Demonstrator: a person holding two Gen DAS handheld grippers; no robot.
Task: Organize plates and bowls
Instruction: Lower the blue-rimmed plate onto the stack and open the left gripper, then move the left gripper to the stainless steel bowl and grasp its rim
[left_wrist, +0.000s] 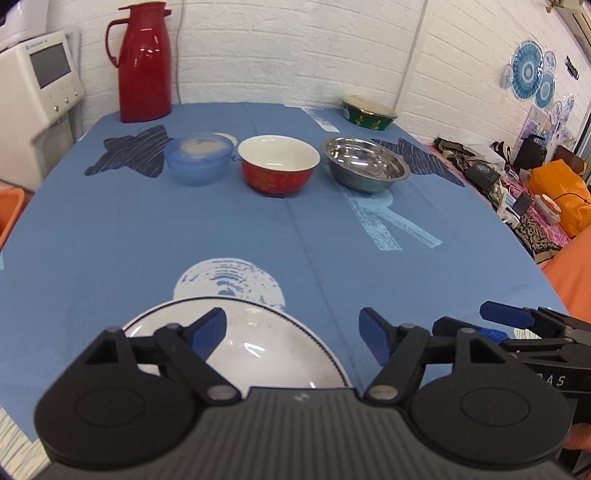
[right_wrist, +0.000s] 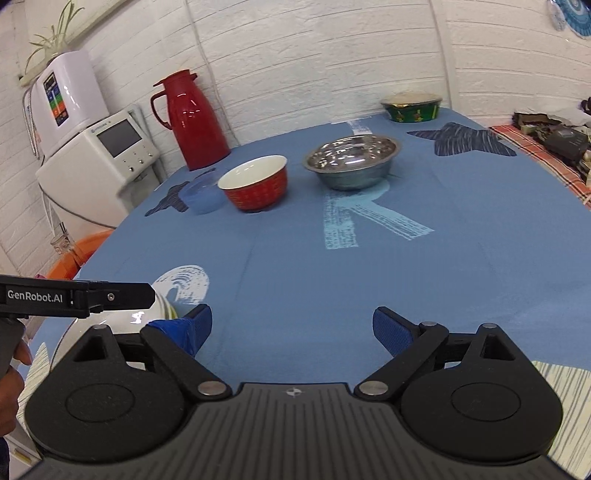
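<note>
While the white plate (left_wrist: 266, 354) is lying flat at the near edge of the desk (left_wrist: 295, 229), the left gripper (left_wrist: 291, 332) is hovering right over it, jaws spread wide and empty. The right gripper (right_wrist: 291, 325) is waiting just beside, jaws equally wide. The blue bowl (left_wrist: 199, 157), red bowl (left_wrist: 279, 162) and steel bowl (left_wrist: 365, 164) are sitting in a row well beyond, leaving open cloth between.

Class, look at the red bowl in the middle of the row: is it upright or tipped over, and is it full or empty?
Upright and empty. The red bowl stands on its base on the blue tablecloth, rim level and opening upward, and its white inside shows nothing in it.
</note>
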